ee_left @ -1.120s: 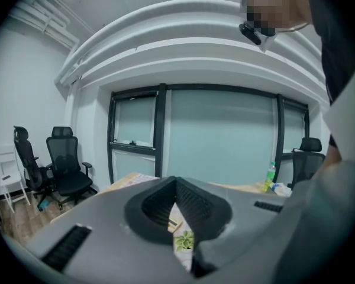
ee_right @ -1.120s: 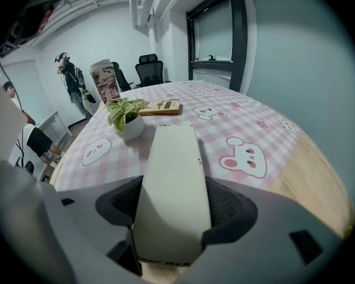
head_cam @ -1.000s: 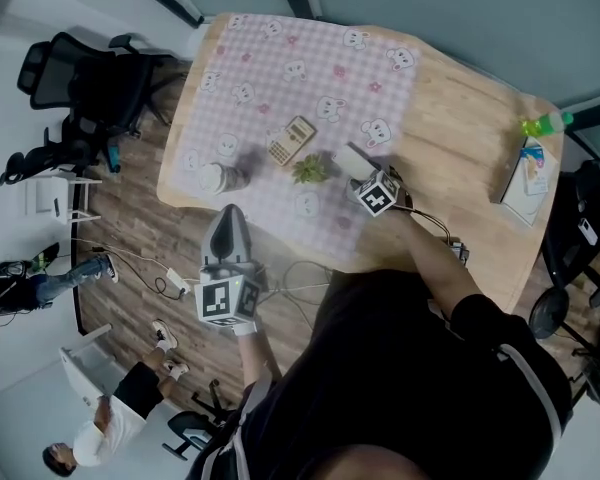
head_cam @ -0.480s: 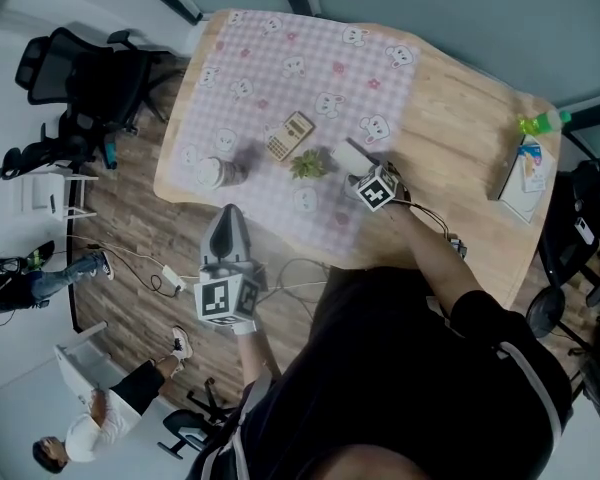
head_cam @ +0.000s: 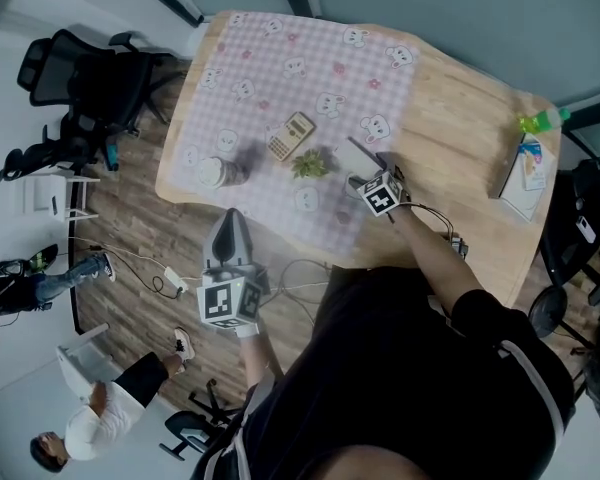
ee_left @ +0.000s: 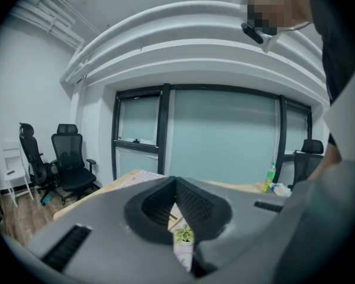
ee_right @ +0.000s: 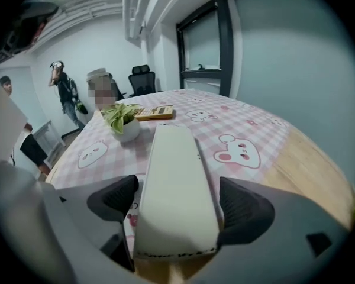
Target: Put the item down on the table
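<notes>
Between the opening jaws of my right gripper (ee_right: 177, 189) a white box (ee_right: 173, 152) lies flat on the checked cloth (ee_right: 248, 120), and the pads do not press it. Its long side runs straight away from me, its far end toward the small plant (ee_right: 122, 120) and the calculator (ee_right: 155, 112). My left gripper (ee_left: 176, 182) is closed on nothing.

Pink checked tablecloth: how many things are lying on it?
4: a round white object near its left edge, a tan calculator mid-cloth, a small green potted plant beside that, and a long white box between the right gripper's opening jaws. Nothing looks hidden.
</notes>
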Available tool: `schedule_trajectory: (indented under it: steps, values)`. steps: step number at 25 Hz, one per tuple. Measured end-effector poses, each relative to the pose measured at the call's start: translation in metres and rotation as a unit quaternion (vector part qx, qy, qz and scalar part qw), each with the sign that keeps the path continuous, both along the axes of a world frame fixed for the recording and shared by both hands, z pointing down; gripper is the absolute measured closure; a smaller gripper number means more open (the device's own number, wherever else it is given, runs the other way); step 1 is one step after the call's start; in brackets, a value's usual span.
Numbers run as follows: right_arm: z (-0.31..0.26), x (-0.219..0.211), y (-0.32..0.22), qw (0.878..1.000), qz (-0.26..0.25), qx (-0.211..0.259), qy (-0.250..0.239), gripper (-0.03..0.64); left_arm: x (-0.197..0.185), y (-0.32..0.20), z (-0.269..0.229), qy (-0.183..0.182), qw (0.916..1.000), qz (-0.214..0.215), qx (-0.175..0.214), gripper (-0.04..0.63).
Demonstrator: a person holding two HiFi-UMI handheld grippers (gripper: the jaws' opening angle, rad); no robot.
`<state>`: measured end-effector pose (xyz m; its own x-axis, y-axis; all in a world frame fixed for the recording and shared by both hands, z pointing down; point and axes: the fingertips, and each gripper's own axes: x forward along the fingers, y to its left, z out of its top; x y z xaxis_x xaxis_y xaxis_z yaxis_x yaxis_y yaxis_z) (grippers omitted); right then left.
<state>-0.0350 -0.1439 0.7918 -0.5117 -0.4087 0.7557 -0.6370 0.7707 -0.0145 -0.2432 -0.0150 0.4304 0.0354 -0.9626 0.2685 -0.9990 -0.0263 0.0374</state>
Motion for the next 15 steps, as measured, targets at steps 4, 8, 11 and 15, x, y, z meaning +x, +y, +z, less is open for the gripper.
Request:
schedule_trajectory:
  steps: [4,8,11,15]
  values:
    - [-0.0018,-0.0012,0.0008,1.000,-0.017,-0.010,-0.002,0.178,-0.0022,0.0024,0.0013,-0.001,1.0000,-0.006,-0.006,0.601]
    - [-0.0027,-0.0010,0.0021,0.999,-0.028,-0.013,-0.004,0.175,0.0008,0.0013,0.0018,0.002,1.0000,-0.004,-0.006,0.601]
    - [-0.0027,-0.0005,0.0018,1.000,-0.028,-0.011,-0.004,0.175,0.0061,-0.0027,-0.0021,0.013,0.9999,0.004,0.006,0.601]
    - [-0.0030,-0.0001,0.0021,1.000,-0.026,-0.014,-0.005,0.174,0.0066,-0.0042,-0.0030,0.014,0.9999,0.005,0.006,0.601]
